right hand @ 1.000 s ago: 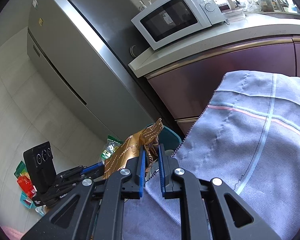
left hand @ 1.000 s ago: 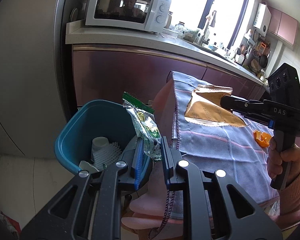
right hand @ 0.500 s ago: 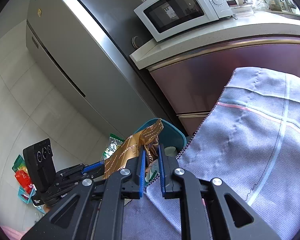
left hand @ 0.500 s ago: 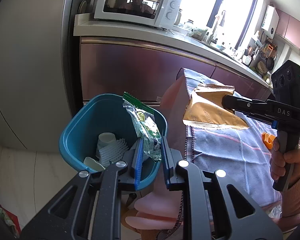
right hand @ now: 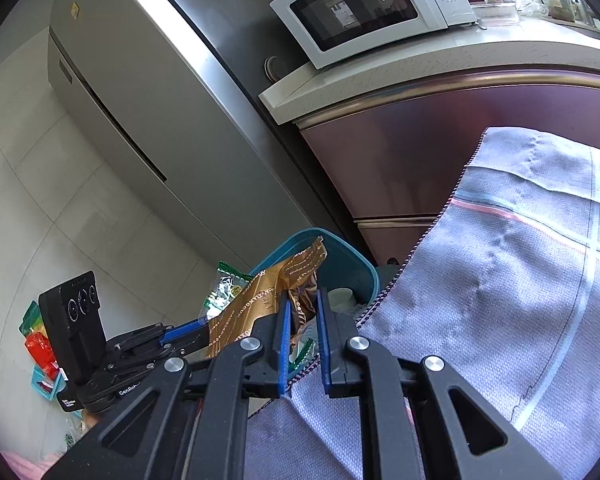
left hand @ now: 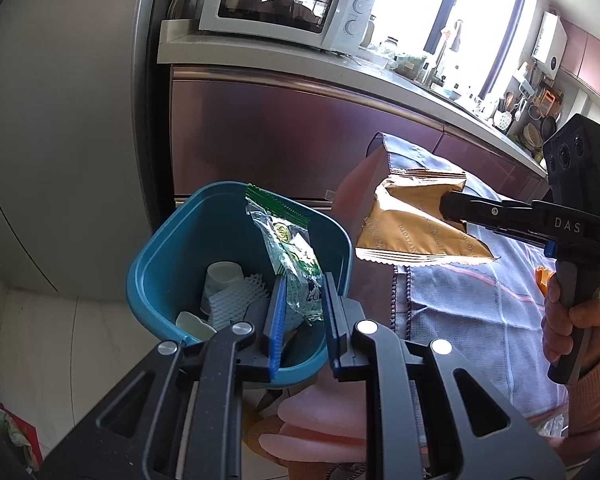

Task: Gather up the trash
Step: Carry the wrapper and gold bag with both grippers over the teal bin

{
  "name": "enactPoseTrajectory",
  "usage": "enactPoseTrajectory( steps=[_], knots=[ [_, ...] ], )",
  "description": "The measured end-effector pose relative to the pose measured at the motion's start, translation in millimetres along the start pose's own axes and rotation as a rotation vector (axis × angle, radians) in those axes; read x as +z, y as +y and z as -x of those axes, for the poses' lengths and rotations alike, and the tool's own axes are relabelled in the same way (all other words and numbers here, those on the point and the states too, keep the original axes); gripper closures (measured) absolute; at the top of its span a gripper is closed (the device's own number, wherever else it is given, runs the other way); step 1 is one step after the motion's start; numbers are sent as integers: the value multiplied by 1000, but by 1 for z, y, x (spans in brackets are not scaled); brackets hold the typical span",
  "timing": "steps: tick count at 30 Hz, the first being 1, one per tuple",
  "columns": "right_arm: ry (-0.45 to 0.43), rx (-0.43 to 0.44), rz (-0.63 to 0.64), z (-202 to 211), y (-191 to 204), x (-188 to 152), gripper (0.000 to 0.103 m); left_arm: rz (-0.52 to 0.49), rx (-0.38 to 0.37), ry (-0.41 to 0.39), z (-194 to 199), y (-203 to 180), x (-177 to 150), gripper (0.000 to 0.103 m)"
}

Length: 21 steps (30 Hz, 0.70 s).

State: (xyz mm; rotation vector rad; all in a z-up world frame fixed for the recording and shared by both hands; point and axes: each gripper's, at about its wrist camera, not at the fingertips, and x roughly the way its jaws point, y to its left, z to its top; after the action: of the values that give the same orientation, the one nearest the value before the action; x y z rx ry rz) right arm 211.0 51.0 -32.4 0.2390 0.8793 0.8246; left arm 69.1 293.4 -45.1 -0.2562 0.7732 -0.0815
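Two wrappers, one per gripper — the left gripper (left hand: 303,308) is clamped on one green-and-clear wrapper (left hand: 290,254) above the single teal bin (left hand: 148,280); the right gripper (right hand: 301,312) pinches one gold wrapper (left hand: 409,224) just beside the bin's rim — one cloth-covered desk (right hand: 499,300) alongside.

Daylight pours in through the window (left hand: 475,12) and blows it out to pure white. Fridge (left hand: 60,120) side sits dim, fisheye warps the edges, corners go black, mostly sharp though.
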Motion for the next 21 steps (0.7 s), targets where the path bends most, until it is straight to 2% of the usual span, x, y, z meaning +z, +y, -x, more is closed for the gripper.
enactPoseTrajectory(
  steps=[21],
  knots=[
    [61, -32, 11, -35, 3, 6, 92, 32, 37, 22, -19, 12, -2, 85]
  ],
)
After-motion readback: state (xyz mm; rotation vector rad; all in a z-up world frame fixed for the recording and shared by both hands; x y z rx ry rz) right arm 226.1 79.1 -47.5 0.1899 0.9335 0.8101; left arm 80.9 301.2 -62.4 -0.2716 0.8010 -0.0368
